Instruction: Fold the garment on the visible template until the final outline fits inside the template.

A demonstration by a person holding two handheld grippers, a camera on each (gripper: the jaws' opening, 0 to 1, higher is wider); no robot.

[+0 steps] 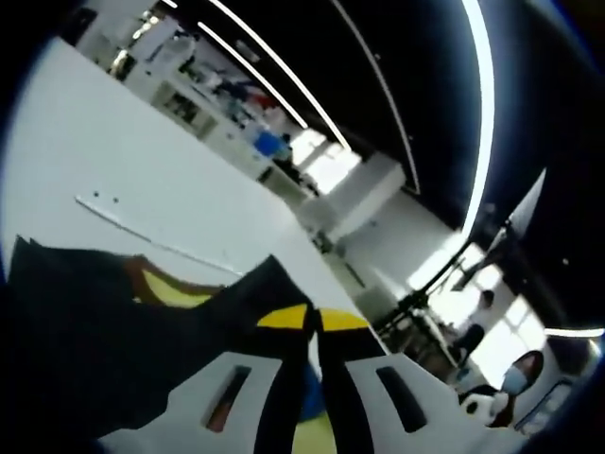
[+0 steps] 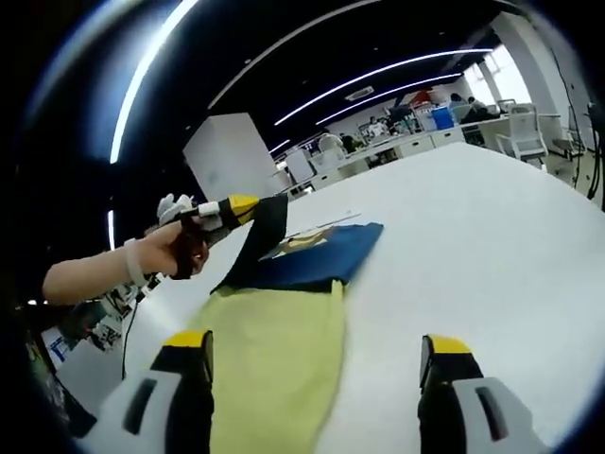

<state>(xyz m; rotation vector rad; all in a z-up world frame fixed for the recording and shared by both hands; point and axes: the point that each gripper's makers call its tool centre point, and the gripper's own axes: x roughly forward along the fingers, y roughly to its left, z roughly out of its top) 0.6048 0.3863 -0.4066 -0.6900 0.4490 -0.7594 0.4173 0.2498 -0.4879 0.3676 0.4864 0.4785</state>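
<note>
Between the right gripper's (image 2: 317, 364) widely parted jaws, in the right gripper view, the pale yellow end of the garment (image 2: 284, 355) lies flat on the white table (image 2: 492, 246), closer to the jaw on the left of that view than to the other, with neither jaw touching cloth. The garment's long axis runs away from this gripper, yellow part nearest, then a blue part, then a dark edge that rises off the table toward the left gripper (image 2: 248, 209). That gripper, held in a person's hand (image 2: 175, 248), has its yellow-tipped jaws pinched together on the dark edge and carries it above the blue part; in the left gripper view the same jaws meet over dark fabric (image 1: 142, 331). So the lifted edge lies with the left gripper at the far end, and the coming fold, as I judge it, turns on bringing that edge back along the long axis toward the yellow end near the right gripper. A thin pale line on the table beyond the garment may be the template's border; I cannot tell. To the right of the garment the table spreads wide and bare, giving open room, and desks stand far beyond.
</note>
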